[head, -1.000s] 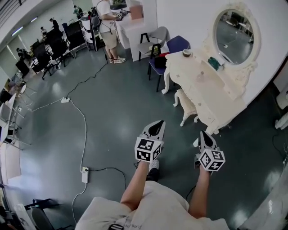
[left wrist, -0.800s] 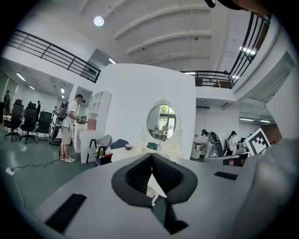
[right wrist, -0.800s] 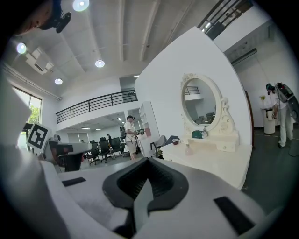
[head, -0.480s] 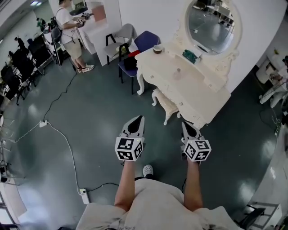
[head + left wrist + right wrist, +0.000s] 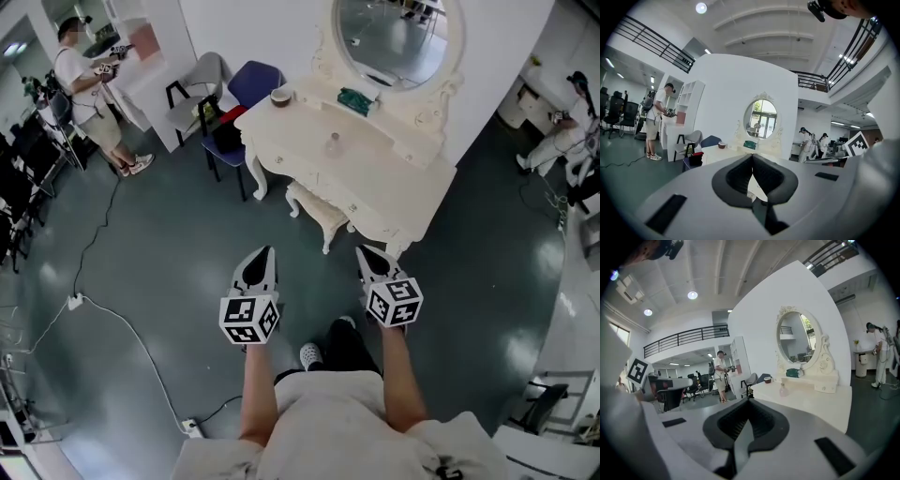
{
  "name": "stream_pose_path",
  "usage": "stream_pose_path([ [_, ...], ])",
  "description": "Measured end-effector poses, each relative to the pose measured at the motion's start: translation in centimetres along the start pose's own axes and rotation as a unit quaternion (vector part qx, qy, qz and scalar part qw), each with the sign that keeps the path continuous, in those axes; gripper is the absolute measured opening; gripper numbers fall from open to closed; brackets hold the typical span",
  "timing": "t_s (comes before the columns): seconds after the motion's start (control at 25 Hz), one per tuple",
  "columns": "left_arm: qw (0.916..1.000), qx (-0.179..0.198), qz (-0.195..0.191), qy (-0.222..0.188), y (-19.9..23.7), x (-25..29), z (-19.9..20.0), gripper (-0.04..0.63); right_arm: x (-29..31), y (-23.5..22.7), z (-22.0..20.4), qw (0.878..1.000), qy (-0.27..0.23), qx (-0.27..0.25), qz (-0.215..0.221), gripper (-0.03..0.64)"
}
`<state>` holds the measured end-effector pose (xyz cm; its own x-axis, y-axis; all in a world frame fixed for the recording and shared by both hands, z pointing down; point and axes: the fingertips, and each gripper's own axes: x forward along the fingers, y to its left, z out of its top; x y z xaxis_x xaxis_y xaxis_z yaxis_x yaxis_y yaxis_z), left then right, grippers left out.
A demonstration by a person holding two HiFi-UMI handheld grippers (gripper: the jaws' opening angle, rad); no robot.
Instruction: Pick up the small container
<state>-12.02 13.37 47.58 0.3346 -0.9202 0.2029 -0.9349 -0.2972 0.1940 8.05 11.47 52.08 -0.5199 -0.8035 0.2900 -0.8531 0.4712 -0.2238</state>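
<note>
Head view: jaws closed and empty on my left gripper (image 5: 266, 251) and right gripper (image 5: 362, 250); unopened, they could topple the small container (image 5: 333, 144) at twelve o'clock.

Cut off by the head view's top edge: the upper rim of the mirror (image 5: 389, 37). Too small to tell what fills the round container (image 5: 279, 96) at the corner of the dressing table (image 5: 375, 178), or what the green thing (image 5: 354, 98) below the mirror is. Half hidden under the table: the stool (image 5: 314, 208). Partly hidden behind it: the blue chair (image 5: 251, 80). Blocked by the left gripper (image 5: 752, 158) in its own view: most of the tabletop. Cropped at the bottom edge: the person's torso (image 5: 328, 422).
</note>
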Motion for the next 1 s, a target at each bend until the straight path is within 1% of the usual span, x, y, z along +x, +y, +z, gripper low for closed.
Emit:
stream_pose_path([
  [0.16,0.9999,0.0,-0.007,0.008,0.5,2.5,-0.6,0.028,1.7,-1.7,0.0,1.0,0.005,-0.006,-0.009,0.009],
  [0.36,0.9999,0.014,-0.004,0.008,2.2,6.1,0.3,0.031,5.6,-3.6,1.5,1.0,-0.002,-0.005,-0.018,0.014],
  [0.4,0.9997,0.021,-0.002,0.013,2.6,7.1,0.5,0.034,6.6,-3.9,1.9,1.0,-0.003,-0.002,-0.015,0.028],
  [0.44,0.9994,0.029,-0.001,0.018,3.0,8.1,0.7,0.058,7.6,-4.3,2.3,1.0,-0.004,0.001,-0.01,0.034],
  [0.48,0.9992,0.035,0.0,0.021,3.4,9.2,1.1,0.067,8.6,-4.7,2.7,1.0,-0.006,0.003,-0.007,0.035],
  [0.6,0.9988,0.044,0.002,0.02,4.5,12.1,2.7,0.065,11.5,-5.8,4.2,1.0,-0.013,0.01,0.0,0.069],
  [0.68,0.9987,0.047,0.004,0.02,5.1,13.8,3.7,0.06,13.3,-6.4,5.2,1.0,-0.013,0.016,0.005,0.126],
  [0.72,0.9986,0.048,0.004,0.021,5.4,14.8,4.1,0.06,14.3,-6.8,5.7,1.0,-0.013,0.018,0.007,0.143],
  [0.88,0.9982,0.052,0.003,0.03,6.2,18.0,5.4,0.061,17.5,-8.3,7.6,0.999,-0.013,0.028,0.009,0.186],
  [0.96,0.998,0.053,0.004,0.034,6.7,19.5,5.9,0.087,18.8,-9.1,8.2,0.999,-0.012,0.033,0.01,0.204],
  [1.0,0.9978,0.055,0.006,0.036,7.0,20.2,6.1,0.124,19.5,-9.4,8.5,0.999,-0.012,0.036,0.011,0.215],
])
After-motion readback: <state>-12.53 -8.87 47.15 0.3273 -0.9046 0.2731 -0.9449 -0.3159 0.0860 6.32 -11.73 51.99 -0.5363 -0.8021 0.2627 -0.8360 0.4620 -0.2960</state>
